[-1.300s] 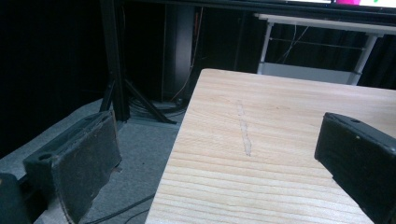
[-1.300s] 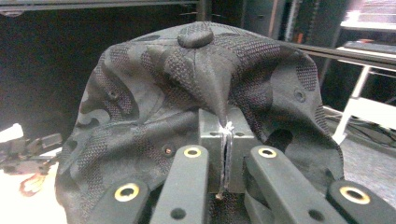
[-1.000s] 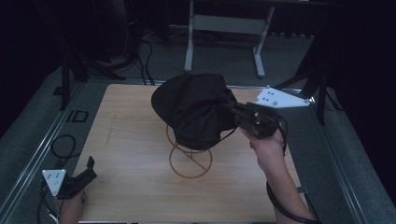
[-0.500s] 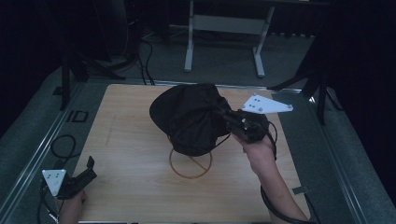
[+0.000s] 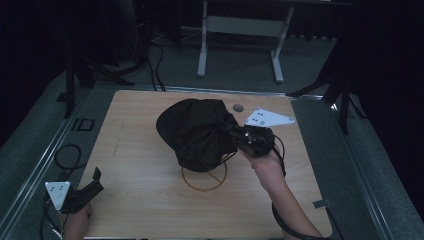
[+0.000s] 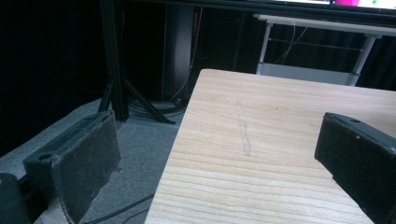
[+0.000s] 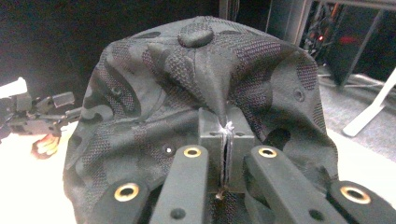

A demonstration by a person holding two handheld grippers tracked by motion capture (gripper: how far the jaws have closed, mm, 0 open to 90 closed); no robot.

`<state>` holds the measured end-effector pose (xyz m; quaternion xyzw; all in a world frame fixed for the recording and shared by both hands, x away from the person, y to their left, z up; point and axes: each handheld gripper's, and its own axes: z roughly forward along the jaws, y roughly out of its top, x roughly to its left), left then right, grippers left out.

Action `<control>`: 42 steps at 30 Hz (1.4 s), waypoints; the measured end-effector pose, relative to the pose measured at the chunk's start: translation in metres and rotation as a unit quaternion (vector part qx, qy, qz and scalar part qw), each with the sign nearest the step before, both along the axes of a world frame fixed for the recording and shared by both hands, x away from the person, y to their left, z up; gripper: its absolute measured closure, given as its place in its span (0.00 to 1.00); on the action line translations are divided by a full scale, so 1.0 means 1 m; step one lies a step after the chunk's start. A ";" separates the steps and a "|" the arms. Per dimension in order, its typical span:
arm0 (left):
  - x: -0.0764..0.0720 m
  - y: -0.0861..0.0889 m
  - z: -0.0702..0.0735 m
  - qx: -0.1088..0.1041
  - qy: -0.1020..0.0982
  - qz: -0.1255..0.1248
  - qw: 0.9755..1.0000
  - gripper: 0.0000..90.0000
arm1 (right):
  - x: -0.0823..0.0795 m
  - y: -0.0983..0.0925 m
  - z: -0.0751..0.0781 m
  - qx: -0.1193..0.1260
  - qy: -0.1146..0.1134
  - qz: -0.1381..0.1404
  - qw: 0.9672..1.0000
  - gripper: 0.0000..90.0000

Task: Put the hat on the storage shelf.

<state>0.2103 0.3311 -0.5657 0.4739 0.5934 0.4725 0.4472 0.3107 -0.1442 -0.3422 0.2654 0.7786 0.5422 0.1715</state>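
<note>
Black cap [image 5: 197, 132] sits at frame centre in the high view, lifted off the table [image 5: 140, 125], hanging over a thin wire ring stand [image 5: 204, 176] that lies on the wood just below it. In the right gripper view the cap [image 7: 205, 88] takes up most of the frame: camo-pattern mesh, top button at upper centre, eyelets visible on the panels.

Right gripper [image 5: 240, 137] is right of centre in the high view, clamped on the cap's right side; grey three-cornered plate [image 5: 267, 118] on top of it, person's hand [image 5: 267, 167] and forearm coming up from the bottom edge. Right gripper view: jaws pinched tight together on a fold of cap fabric [image 7: 226, 135], no gap between them.

Left gripper [image 5: 82, 192] is in the lower left corner of the high view, at the table's near-left edge, well apart from the cap. Left gripper view: jaws spread wide [image 6: 219, 158], nothing between them, bare wood and grey floor [image 6: 140, 154] beyond. The left gripper also shows far off at the left edge of the right gripper view [image 7: 42, 114].
</note>
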 end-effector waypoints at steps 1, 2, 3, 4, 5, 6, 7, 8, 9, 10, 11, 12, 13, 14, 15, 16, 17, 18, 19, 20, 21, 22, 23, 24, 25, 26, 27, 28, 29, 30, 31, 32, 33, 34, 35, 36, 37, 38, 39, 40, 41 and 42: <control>0.000 0.000 0.000 -0.003 0.000 0.000 1.000 0.01 | 0.001 0.002 -0.005 -0.001 0.004 0.002 1.000 0.98; 0.000 0.000 0.000 -0.003 0.000 0.000 1.000 0.01 | 0.001 0.002 -0.005 -0.001 0.004 0.002 1.000 0.98; 0.000 0.000 0.000 -0.003 0.000 0.000 1.000 0.01 | 0.001 0.003 -0.010 -0.005 0.005 0.003 1.000 0.97; 0.000 0.000 0.000 -0.003 0.000 0.000 1.000 0.01 | 0.001 0.003 -0.010 -0.005 0.005 0.003 1.000 0.97; 0.000 0.000 0.000 -0.003 0.000 0.000 1.000 0.01 | 0.001 0.005 -0.014 -0.007 0.007 0.003 1.000 0.95; 0.000 0.000 0.000 -0.003 0.000 0.000 1.000 0.01 | 0.001 0.005 -0.014 -0.007 0.007 0.003 1.000 0.95; 0.000 0.000 0.000 -0.002 0.001 0.000 1.000 0.01 | 0.001 0.004 -0.015 0.001 0.010 0.005 1.000 0.91; 0.000 0.000 0.000 -0.002 0.001 0.000 1.000 0.01 | 0.001 0.004 -0.015 0.001 0.010 0.005 1.000 0.91; 0.000 0.000 0.000 -0.003 0.001 0.000 1.000 0.01 | 0.000 0.005 -0.015 0.000 0.009 0.008 1.000 0.87; 0.000 0.000 0.000 -0.003 0.001 0.000 1.000 0.01 | 0.000 0.005 -0.015 -0.003 0.005 0.007 1.000 0.85; 0.000 0.000 0.000 -0.003 0.001 0.000 1.000 0.01 | -0.001 0.006 -0.016 -0.006 -0.003 0.005 1.000 0.82; 0.000 0.000 0.000 -0.003 0.001 0.000 1.000 0.01 | -0.001 0.006 -0.016 -0.006 -0.003 0.005 1.000 0.82; 0.000 0.000 0.000 -0.003 0.000 0.000 1.000 0.01 | -0.002 0.007 -0.016 -0.005 -0.006 0.002 1.000 0.82; 0.000 0.000 0.000 -0.002 0.000 0.000 1.000 0.01 | -0.002 0.006 -0.016 -0.007 -0.009 -0.001 1.000 0.80; 0.000 0.000 0.000 -0.002 0.000 0.000 1.000 0.01 | -0.002 0.006 -0.016 -0.012 -0.009 -0.004 1.000 0.80; 0.000 0.000 0.000 -0.002 0.001 0.000 1.000 0.01 | -0.001 0.007 -0.017 -0.019 -0.008 -0.009 1.000 0.79; 0.000 0.000 0.000 -0.002 0.000 0.000 1.000 0.01 | 0.002 0.006 -0.022 -0.023 0.000 -0.011 1.000 0.79; 0.000 0.000 0.000 -0.002 0.000 0.000 1.000 0.01 | 0.002 0.006 -0.022 -0.023 0.000 -0.011 1.000 0.79; 0.000 0.000 0.000 -0.003 -0.001 0.000 1.000 0.01 | 0.005 0.006 -0.026 -0.022 0.007 -0.011 1.000 0.79; 0.000 0.000 0.000 -0.003 -0.001 0.000 1.000 0.01 | 0.005 0.006 -0.026 -0.022 0.007 -0.011 1.000 0.79; 0.000 0.000 0.000 -0.003 -0.001 0.000 1.000 0.01 | 0.007 0.004 -0.028 -0.016 0.015 -0.010 1.000 0.77; 0.000 0.000 0.000 -0.003 -0.001 0.000 1.000 0.01 | 0.007 0.004 -0.028 -0.016 0.015 -0.010 1.000 0.77; 0.000 0.000 0.000 -0.002 0.000 -0.001 1.000 0.01 | 0.008 0.004 -0.029 -0.016 0.017 -0.011 1.000 0.73; 0.000 0.000 0.000 -0.002 0.000 -0.001 1.000 0.01 | 0.008 0.004 -0.029 -0.016 0.017 -0.011 1.000 0.73; 0.000 0.000 0.000 -0.002 0.000 0.000 1.000 0.01 | 0.009 0.003 -0.029 -0.012 0.019 -0.011 1.000 0.70; 0.000 0.000 0.000 -0.002 0.000 0.000 1.000 0.01 | 0.009 0.003 -0.029 -0.012 0.019 -0.011 1.000 0.70; 0.000 0.000 0.000 -0.003 0.000 0.000 1.000 0.01 | 0.008 0.001 -0.027 -0.010 0.014 -0.008 1.000 0.66; 0.000 0.000 0.000 -0.003 0.000 0.000 1.000 0.01 | 0.008 0.001 -0.027 -0.010 0.014 -0.008 1.000 0.66; 0.000 0.000 0.000 -0.003 0.000 0.000 1.000 0.01 | 0.008 -0.001 -0.023 -0.005 0.011 -0.009 1.000 0.65; 0.000 0.000 0.000 -0.003 0.000 0.000 1.000 0.01 | 0.008 -0.001 -0.023 -0.005 0.011 -0.009 1.000 0.65; 0.000 0.000 0.000 -0.002 0.000 0.000 1.000 0.01 | 0.007 -0.004 -0.020 -0.002 0.007 -0.010 1.000 0.61; 0.000 0.000 0.000 -0.002 0.000 0.000 1.000 0.01 | 0.007 -0.005 -0.018 0.000 0.006 -0.011 1.000 0.59; 0.000 0.000 0.000 -0.002 0.000 0.000 1.000 0.01 | 0.007 -0.007 -0.016 0.002 0.004 -0.011 1.000 0.55; 0.000 0.000 0.000 -0.002 0.000 0.000 1.000 0.01 | 0.007 -0.007 -0.016 0.002 0.004 -0.011 1.000 0.55; 0.000 0.000 0.000 -0.002 0.000 0.000 1.000 0.01 | 0.008 -0.011 -0.013 0.004 0.002 -0.013 1.000 0.50; 0.000 0.000 0.000 -0.002 0.000 0.000 1.000 0.01 | 0.008 -0.011 -0.013 0.004 0.002 -0.013 1.000 0.50; 0.000 0.000 0.000 -0.002 0.000 0.000 1.000 0.01 | 0.010 -0.016 -0.011 0.008 0.008 -0.012 1.000 0.43; 0.000 0.000 0.000 -0.002 0.000 0.000 1.000 0.01 | 0.010 -0.016 -0.011 0.008 0.008 -0.012 1.000 0.43; 0.000 0.000 0.000 -0.002 -0.001 0.000 1.000 0.01 | 0.011 -0.020 -0.010 0.006 0.011 -0.014 1.000 0.39; 0.000 0.000 0.000 -0.002 -0.001 0.000 1.000 0.01 | 0.011 -0.020 -0.010 0.006 0.011 -0.014 1.000 0.39; 0.000 0.000 0.000 -0.002 -0.001 0.000 1.000 0.01 | 0.011 -0.024 -0.009 0.008 0.013 -0.017 1.000 0.34; 0.000 0.000 0.000 -0.002 -0.001 0.000 1.000 0.01 | 0.011 -0.024 -0.009 0.008 0.013 -0.017 1.000 0.34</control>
